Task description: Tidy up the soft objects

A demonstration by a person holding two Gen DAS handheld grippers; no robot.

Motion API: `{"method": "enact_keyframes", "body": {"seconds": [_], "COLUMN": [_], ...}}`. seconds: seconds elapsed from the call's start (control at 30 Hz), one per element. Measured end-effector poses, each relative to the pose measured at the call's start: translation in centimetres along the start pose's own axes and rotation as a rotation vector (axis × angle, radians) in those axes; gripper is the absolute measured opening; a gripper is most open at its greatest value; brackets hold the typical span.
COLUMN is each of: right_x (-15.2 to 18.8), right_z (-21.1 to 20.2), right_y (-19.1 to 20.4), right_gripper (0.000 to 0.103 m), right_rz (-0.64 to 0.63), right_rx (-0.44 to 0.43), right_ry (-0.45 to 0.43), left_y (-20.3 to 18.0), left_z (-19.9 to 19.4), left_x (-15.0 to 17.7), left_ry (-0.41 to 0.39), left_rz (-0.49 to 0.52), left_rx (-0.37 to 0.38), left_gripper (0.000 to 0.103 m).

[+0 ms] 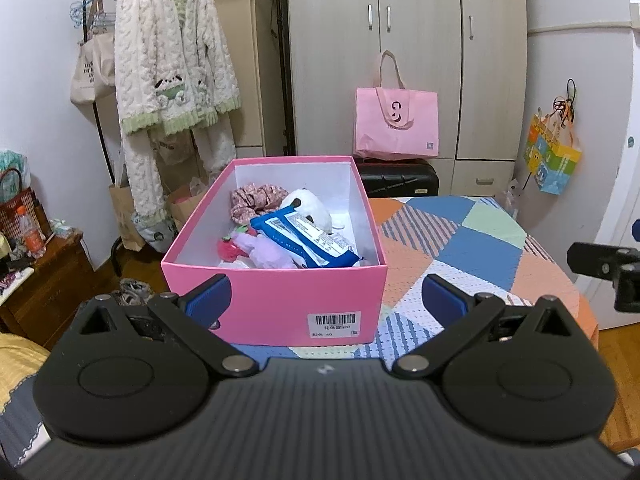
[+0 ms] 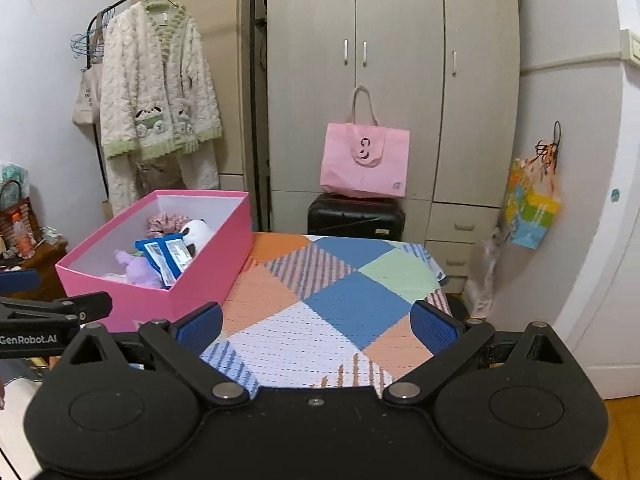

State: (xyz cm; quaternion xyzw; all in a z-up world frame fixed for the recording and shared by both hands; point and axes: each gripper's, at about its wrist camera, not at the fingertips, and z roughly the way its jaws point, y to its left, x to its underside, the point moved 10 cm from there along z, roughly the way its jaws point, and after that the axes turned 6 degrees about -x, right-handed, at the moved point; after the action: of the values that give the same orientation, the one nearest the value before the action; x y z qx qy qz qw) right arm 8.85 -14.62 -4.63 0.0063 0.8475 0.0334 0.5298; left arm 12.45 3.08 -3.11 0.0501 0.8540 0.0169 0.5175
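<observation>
Soft toys, a floral scrunchie (image 1: 256, 199) and a blue packet (image 1: 306, 238) fill the pink cardboard box (image 1: 280, 300) on the patchwork-covered worktop (image 2: 320, 300); left tool (image 1: 326, 300) and right tool (image 2: 316, 326) both spread, empty.

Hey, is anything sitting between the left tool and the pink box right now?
Nothing visible. The left tool is open and empty, facing the near wall of the pink box, with no object between them. The soft items, like the blue packet, are already inside.
</observation>
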Motion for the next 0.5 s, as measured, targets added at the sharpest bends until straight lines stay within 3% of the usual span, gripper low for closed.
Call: {"method": "enact_keyframes", "body": {"seconds": [0.5], "right_x": [0.3], "right_z": [-0.6], "right_y": [-0.7], "right_gripper": [0.102], "right_rz": [0.015], "right_rx": [0.036], "right_ry": [-0.015], "left_y": [-0.2], "left_z": [-1.1], "left_x": [-0.1], "left_ry": [-0.035], "left_rz": [0.016], "left_rx": [-0.012], "left_gripper": [0.103]}}
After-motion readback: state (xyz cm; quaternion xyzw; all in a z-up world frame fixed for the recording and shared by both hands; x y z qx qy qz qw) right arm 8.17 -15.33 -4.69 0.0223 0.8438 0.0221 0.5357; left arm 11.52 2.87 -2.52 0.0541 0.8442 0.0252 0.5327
